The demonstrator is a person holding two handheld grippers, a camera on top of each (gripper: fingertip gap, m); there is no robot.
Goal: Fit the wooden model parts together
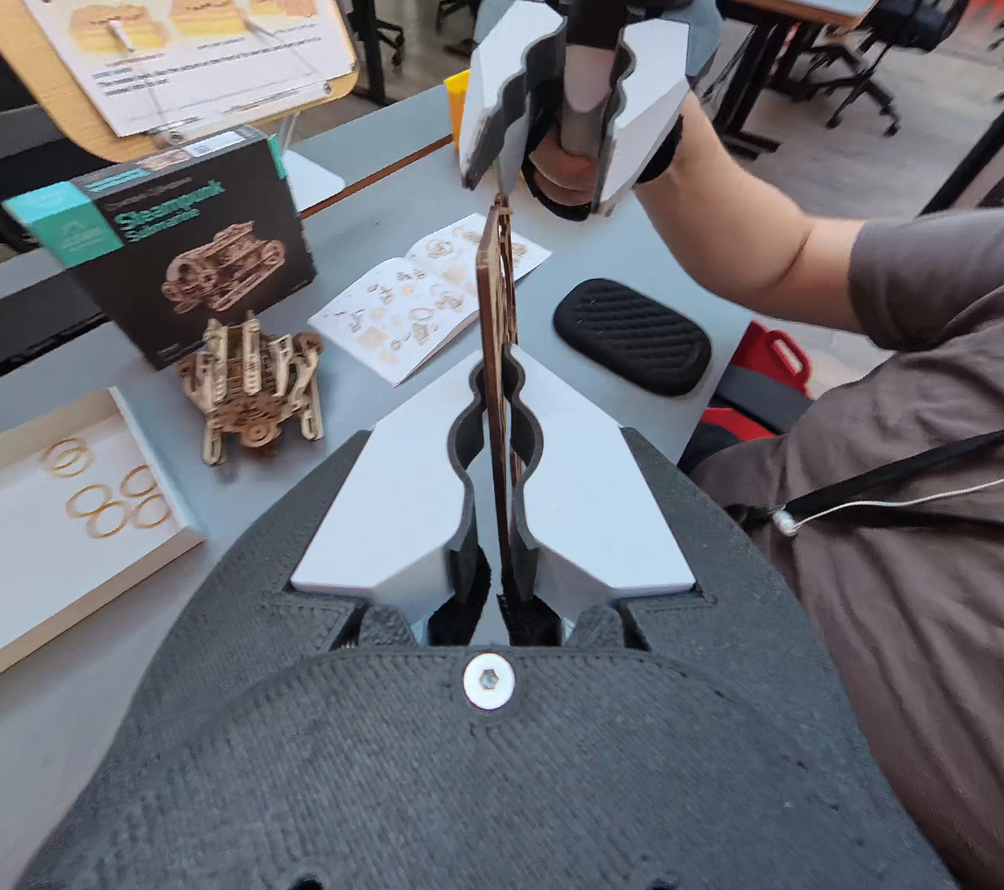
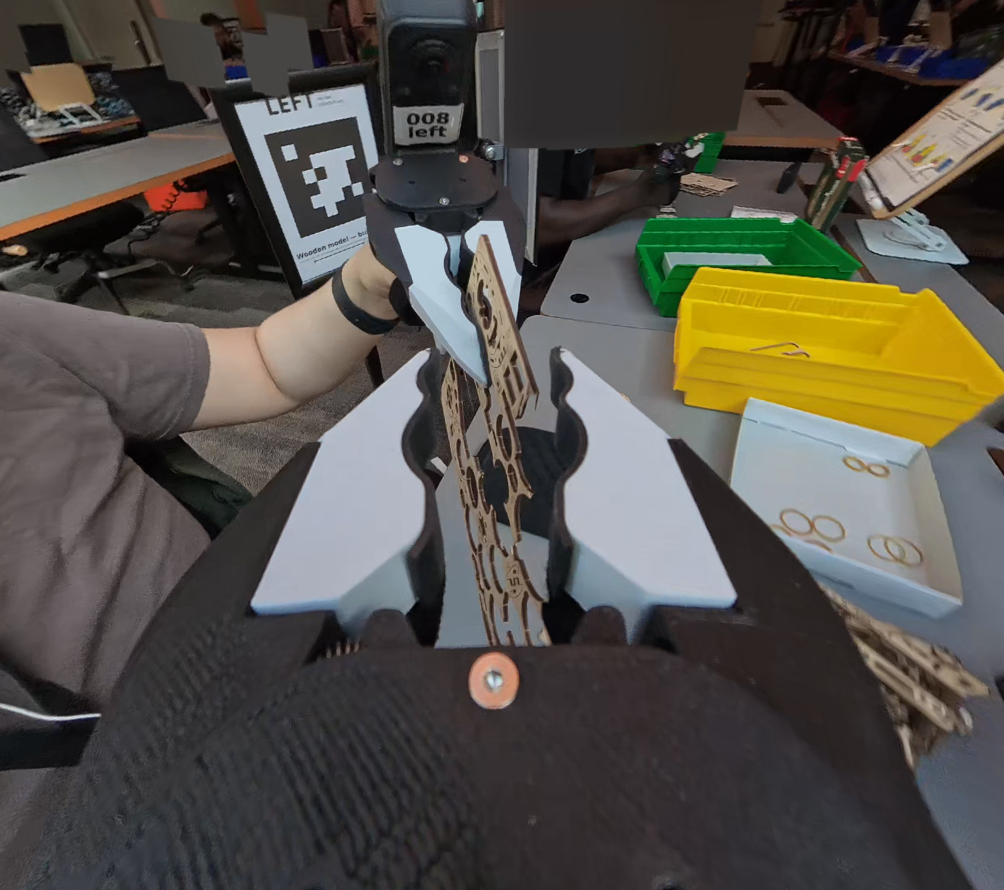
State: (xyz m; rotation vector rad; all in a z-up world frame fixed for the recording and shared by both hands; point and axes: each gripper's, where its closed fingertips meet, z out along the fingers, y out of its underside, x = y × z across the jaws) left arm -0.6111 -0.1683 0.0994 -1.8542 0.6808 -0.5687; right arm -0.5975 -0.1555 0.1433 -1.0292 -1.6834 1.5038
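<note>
A thin laser-cut wooden parts sheet [image 1: 495, 299] stands edge-on in the left wrist view. My left gripper [image 1: 495, 358] is shut on its lower part. In the right wrist view the same sheet [image 2: 491, 483] shows its cut-out face and runs between the spread fingers of my right gripper [image 2: 494, 356], which is open around it without gripping. The left gripper [image 2: 486, 375] clamps the sheet's far part there. From the left wrist view the right gripper [image 1: 538, 195] hangs open just above the sheet's top edge.
On the grey table [image 1: 347, 407] stand a part-built wooden model [image 1: 252, 386], its box [image 1: 179, 244], an open booklet [image 1: 429, 293] and a black pad [image 1: 633, 337]. A white tray of rings [image 2: 836, 500], a yellow bin [image 2: 815, 348] and a green bin [image 2: 739, 250] sit to the right. About 5 cm separates my left fingertips from my right. My left gripper's tips are some 25 cm from the part-built wooden model [image 1: 252, 386].
</note>
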